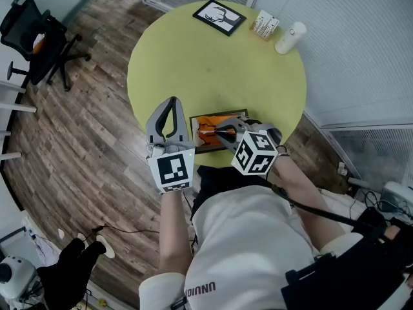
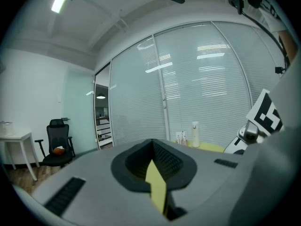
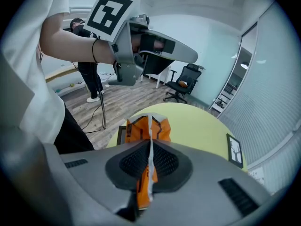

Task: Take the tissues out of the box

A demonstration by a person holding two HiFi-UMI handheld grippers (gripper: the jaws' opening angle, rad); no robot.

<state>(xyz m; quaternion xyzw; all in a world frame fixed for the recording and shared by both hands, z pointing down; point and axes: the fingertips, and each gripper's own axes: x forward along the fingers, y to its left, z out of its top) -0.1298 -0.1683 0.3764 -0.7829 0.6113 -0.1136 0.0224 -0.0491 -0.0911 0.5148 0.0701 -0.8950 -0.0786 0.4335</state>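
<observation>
Nearest, the right gripper [image 3: 149, 145] is clamped on the thin top fold of the orange tissue pack [image 3: 146, 125]. The pack sits inside the dark-rimmed box [image 1: 219, 115] at the near edge of the round yellow table [image 1: 193, 63]. Just left of the box, the left gripper [image 1: 171, 102] hangs above the table edge, its jaws together on nothing. Farther across the table lie a framed picture [image 1: 219, 16] and a white bottle [image 1: 290, 37]. The pulling-out step looks to be in hand: the grasp is made, but the pack is not yet clear. The next move calls for a straight lift over the rim, perhaps with the left gripper steadying the box.
</observation>
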